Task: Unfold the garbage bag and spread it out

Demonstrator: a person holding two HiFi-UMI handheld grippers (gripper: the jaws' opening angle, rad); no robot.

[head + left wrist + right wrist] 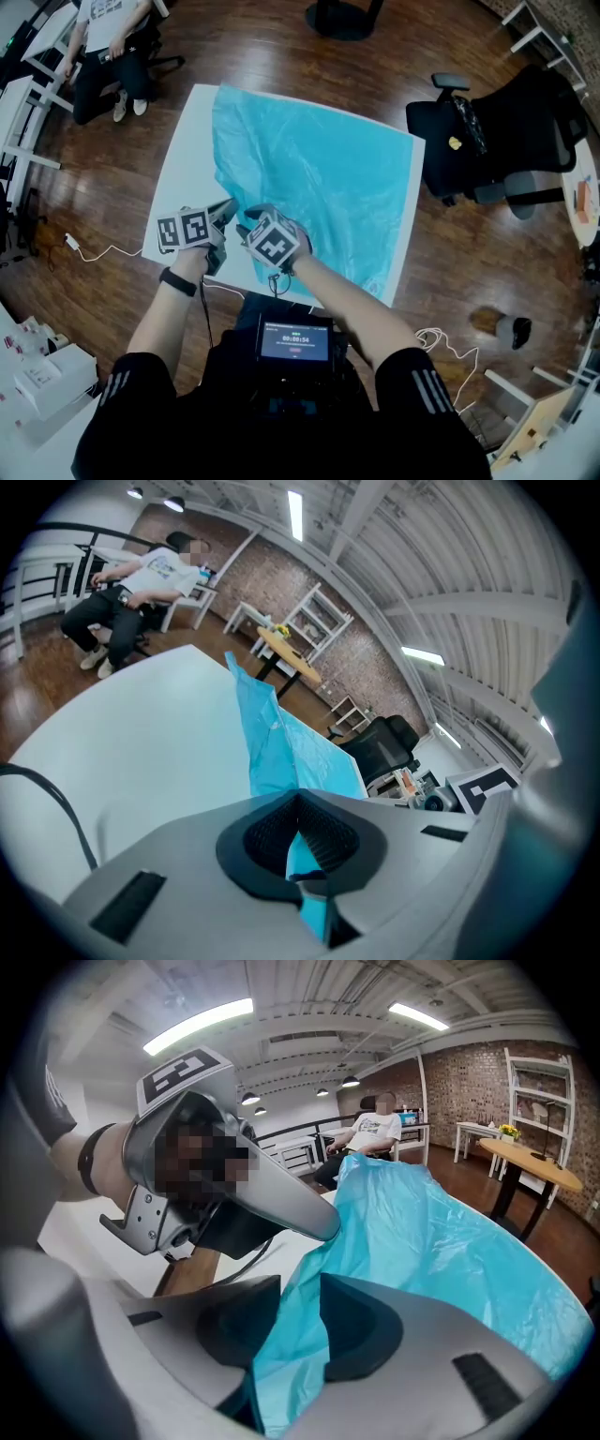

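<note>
While the blue garbage bag lies spread over the white worktop, the left claw is clamped on its near edge, and the right claw, just beside, stands parted with plastic loose between its pads.

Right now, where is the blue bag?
In the head view, the blue bag lies on the white table, its near corner pinched by the left gripper.

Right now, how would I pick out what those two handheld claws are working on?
Find the white table on the wooden floor. Over it lies the garbage bag, a thin crinkled sheet whose near edge the left gripper pinches. It is the only bright turquoise thing.
</note>
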